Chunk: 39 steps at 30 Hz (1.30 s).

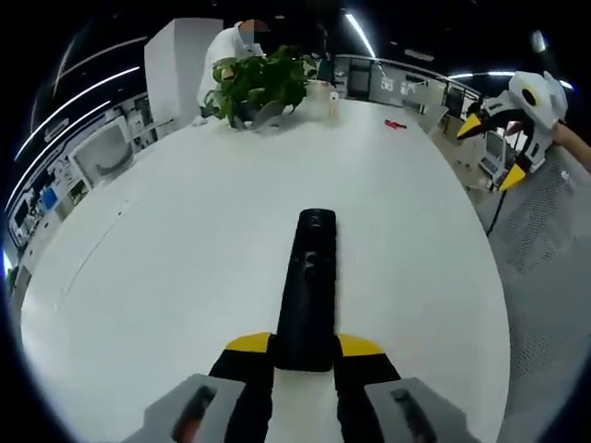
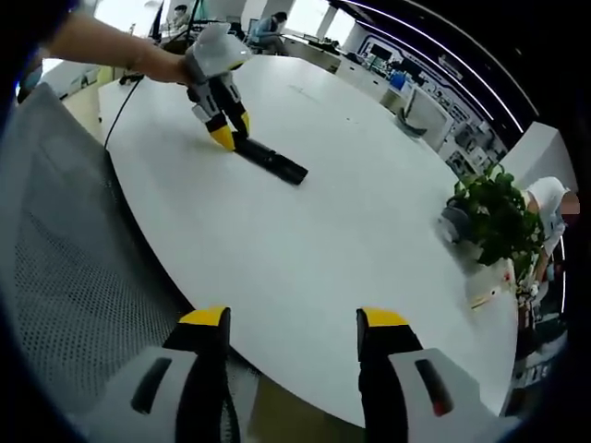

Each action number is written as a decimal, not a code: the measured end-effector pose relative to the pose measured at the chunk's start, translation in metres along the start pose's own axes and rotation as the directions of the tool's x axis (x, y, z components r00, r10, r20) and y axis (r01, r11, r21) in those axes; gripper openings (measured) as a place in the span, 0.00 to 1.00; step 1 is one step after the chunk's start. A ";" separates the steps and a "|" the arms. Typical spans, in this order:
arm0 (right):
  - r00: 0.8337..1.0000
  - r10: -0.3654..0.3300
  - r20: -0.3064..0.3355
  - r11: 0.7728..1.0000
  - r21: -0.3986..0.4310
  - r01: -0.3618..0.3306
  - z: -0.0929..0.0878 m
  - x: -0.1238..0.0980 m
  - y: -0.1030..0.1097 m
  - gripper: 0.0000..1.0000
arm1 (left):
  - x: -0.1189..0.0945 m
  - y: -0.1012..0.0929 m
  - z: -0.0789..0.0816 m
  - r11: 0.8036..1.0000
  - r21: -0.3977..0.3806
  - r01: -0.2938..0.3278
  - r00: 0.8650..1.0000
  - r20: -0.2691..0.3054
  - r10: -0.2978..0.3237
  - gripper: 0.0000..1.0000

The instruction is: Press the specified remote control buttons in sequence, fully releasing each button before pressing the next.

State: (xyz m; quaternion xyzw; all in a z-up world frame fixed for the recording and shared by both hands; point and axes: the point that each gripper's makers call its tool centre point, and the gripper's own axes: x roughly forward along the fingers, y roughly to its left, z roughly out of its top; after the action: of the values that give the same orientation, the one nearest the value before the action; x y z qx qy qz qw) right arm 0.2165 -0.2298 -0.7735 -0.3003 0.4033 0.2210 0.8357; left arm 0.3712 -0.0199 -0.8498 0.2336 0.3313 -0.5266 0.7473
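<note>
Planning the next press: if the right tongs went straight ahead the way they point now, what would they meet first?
Probably the bare white table: the right tongs hang open at its near edge. The remote, held by the left tongs, lies well off to the left.

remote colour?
Black remote, clearest in the left gripper view, held by the left gripper.

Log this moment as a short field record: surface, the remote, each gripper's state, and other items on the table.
surface: white oval table
remote control: black, lying flat on the table, long axis pointing away from the left gripper
left gripper: shut on the near end of the remote control
right gripper: open, holding nothing, above the table edge, away from the remote control
potted plant: at the far end of the table
small red item: on the table, too small to identify
</note>
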 end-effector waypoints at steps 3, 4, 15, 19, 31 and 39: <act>1.000 -0.001 -0.002 1.000 -0.002 0.001 0.000 0.000 0.000 0.57 | -0.001 -0.002 -0.001 1.000 0.002 0.004 1.000 0.003 -0.004 0.24; 1.000 -0.001 -0.003 1.000 -0.004 0.001 0.000 0.000 0.000 0.57 | -0.001 -0.002 -0.001 1.000 0.000 0.006 1.000 0.004 -0.006 0.24; 1.000 0.003 -0.004 1.000 -0.013 -0.003 0.000 0.000 0.002 0.56 | -0.004 -0.021 -0.005 0.998 0.043 0.044 0.999 -0.014 -0.044 0.24; 1.000 0.009 -0.009 1.000 -0.019 -0.009 0.000 0.000 0.003 0.56 | -0.006 -0.026 -0.007 0.997 0.049 0.059 0.998 -0.019 -0.058 0.24; 1.000 0.016 -0.018 0.999 -0.027 -0.016 -0.002 0.001 0.005 0.56 | -0.013 -0.055 -0.011 0.987 0.122 0.102 0.994 -0.037 -0.098 0.24; 1.000 0.017 -0.025 0.999 -0.036 -0.018 -0.002 0.001 0.005 0.56 | -0.010 -0.075 -0.013 0.979 0.148 0.143 0.989 -0.054 -0.136 0.24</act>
State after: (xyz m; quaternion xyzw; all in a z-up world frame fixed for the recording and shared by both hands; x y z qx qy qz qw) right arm 0.2125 -0.2273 -0.7774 -0.3143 0.4120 0.2320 0.8232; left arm 0.2951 -0.0296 -0.8513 0.2773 0.3219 -0.5961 0.6812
